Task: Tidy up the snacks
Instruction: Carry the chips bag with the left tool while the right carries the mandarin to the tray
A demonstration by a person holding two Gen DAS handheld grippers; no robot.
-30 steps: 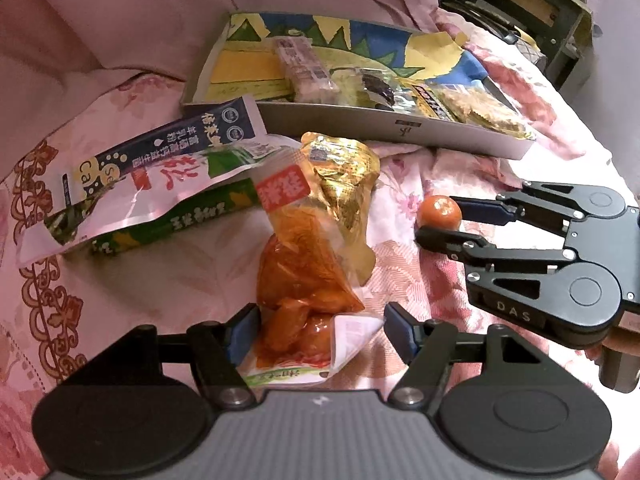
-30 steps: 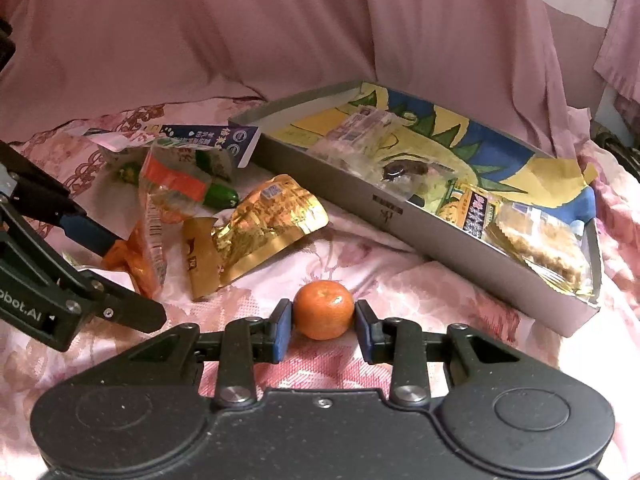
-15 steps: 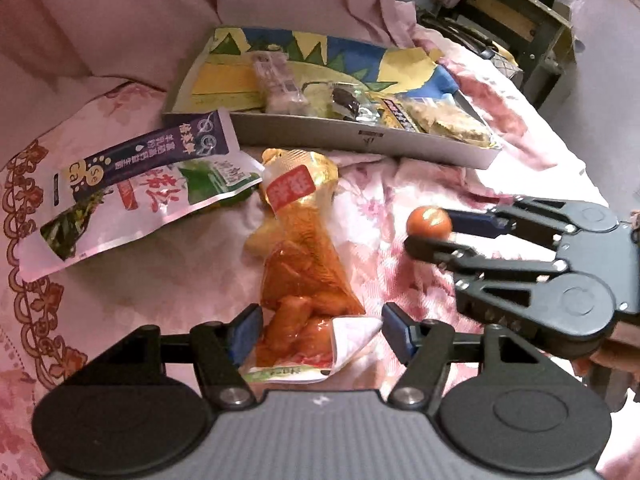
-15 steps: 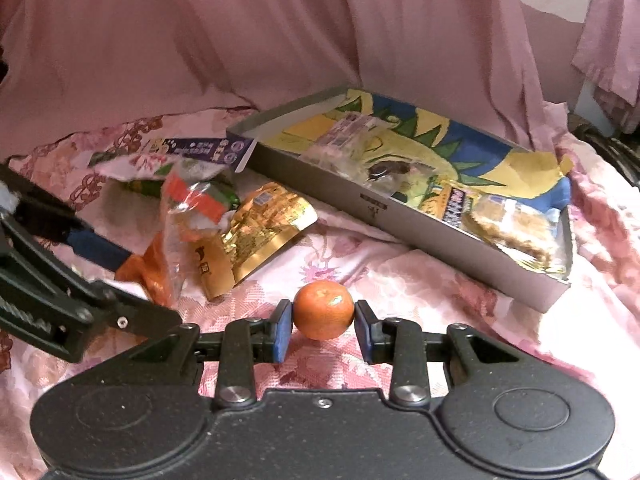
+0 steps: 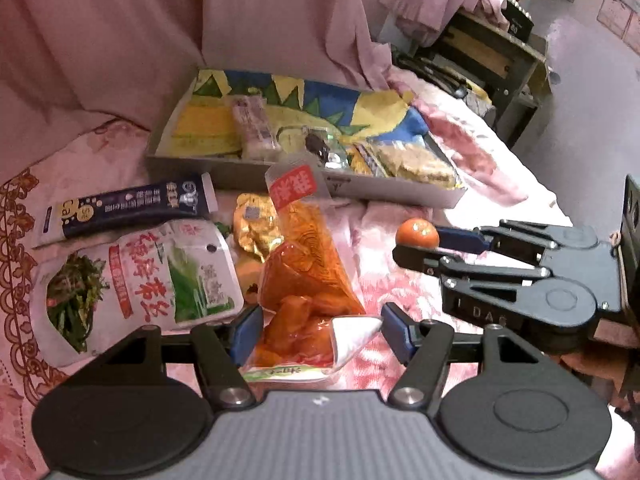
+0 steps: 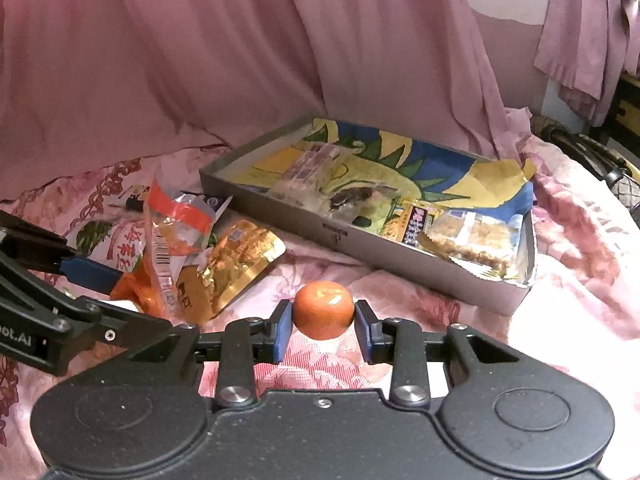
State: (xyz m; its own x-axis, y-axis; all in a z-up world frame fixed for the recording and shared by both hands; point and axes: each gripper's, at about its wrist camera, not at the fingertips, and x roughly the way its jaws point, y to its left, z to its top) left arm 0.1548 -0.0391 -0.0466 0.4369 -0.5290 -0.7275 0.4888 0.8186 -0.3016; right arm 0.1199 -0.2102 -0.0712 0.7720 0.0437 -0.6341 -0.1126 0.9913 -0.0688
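My right gripper is shut on a small orange tangerine, held above the pink bedspread; it also shows in the left wrist view. My left gripper holds the bottom of a clear bag of orange snacks, which stands lifted with its red label up; the jaws are wide and the left pad touches the bag. The bag shows in the right wrist view too. A grey tray with a colourful liner holds several snack packets behind.
A gold foil pouch, a white-green vegetable packet and a dark blue packet lie on the bedspread left of the tray. Pink curtains hang behind. A dark wooden shelf stands at far right.
Both grippers have risen and pulled back from the bed. The orange snack bag has come up off the gold pouch. The tangerine stays clamped in the right gripper.
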